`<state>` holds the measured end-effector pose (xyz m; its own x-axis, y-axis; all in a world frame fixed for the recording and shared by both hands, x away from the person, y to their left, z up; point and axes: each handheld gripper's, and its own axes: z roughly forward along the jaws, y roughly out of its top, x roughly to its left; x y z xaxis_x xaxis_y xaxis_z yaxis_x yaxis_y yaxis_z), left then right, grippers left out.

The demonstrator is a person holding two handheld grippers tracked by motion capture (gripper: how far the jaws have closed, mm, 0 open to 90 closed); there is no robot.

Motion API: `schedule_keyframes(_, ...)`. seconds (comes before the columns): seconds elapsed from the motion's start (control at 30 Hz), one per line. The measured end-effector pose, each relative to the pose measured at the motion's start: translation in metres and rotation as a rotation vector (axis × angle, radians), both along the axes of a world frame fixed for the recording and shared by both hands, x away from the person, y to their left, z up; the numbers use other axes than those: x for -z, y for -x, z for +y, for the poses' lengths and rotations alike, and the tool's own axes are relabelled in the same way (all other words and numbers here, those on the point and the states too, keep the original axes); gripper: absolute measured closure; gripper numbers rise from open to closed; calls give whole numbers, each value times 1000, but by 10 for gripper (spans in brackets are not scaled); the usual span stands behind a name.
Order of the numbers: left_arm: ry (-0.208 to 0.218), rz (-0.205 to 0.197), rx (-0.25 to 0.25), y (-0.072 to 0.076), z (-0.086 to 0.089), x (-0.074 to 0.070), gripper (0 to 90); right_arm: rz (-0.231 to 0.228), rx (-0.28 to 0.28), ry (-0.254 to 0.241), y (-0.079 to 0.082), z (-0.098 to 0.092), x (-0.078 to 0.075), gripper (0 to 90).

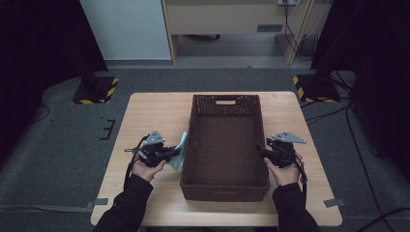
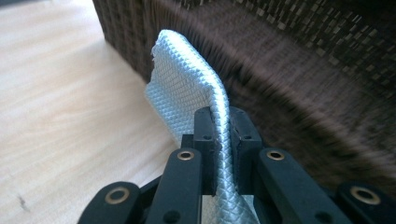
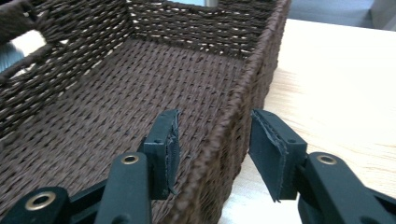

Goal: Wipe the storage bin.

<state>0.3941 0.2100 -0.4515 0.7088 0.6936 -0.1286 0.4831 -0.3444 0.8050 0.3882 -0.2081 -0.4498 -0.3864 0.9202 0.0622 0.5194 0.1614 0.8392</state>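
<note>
Two grippers work at one brown woven basket (image 1: 225, 186) on a pale wooden worktop (image 1: 145, 113). The left gripper (image 1: 175, 153) has its fingers (image 2: 204, 135) clamped fully on a pale blue-grey cloth (image 2: 187, 88); the cloth stands up between the pads and bends over at its free end, just beside the basket's left wall. The right gripper (image 1: 260, 149) straddles the basket's right wall: one finger sits inside the basket, the other outside over the worktop, both standing clear of the rim (image 3: 233, 126), about half open with no grip on it. The basket is rectangular, of dark twisted cord, with a handle slot in its far wall, and lies in the middle of the worktop. The cloth shows a fine diamond weave. Grey carpet surrounds the worktop; yellow-black striped stand bases (image 1: 99, 89) sit beyond its far corners.
</note>
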Motion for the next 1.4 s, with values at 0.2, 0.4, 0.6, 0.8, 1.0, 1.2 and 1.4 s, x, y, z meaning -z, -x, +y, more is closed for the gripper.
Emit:
schedule_keyframes(0.2, 10, -22, 19, 12, -1, -8, 824, 20, -46, 30, 8, 2, 1, 535)
schedule_keyframes(0.4, -48, 46, 13, 12, -1, 18, 824, 74, -57, -12, 7, -1, 7, 591)
schedule_keyframes(0.6, -91, 95, 28, 7, -9, 34, 825, 82, -41, -27, 6, 0, 7, 660)
schedule_keyframes(0.8, -46, 59, 19, 7, -6, 21, 824, 79, -4, 7, 6, 6, 5, 713)
schedule_keyframes(1.0, 12, -7, 9, 12, 3, -1, 824, 77, 14, 10, 0, 11, 5, 715)
schedule_keyframes(1.2, 12, -37, 19, 19, 4, -6, 824, 74, 6, 0, -1, 10, 6, 699)
schedule_keyframes(1.4, -68, 57, 33, 14, -6, 25, 824, 57, -4, 3, 0, 8, 6, 650)
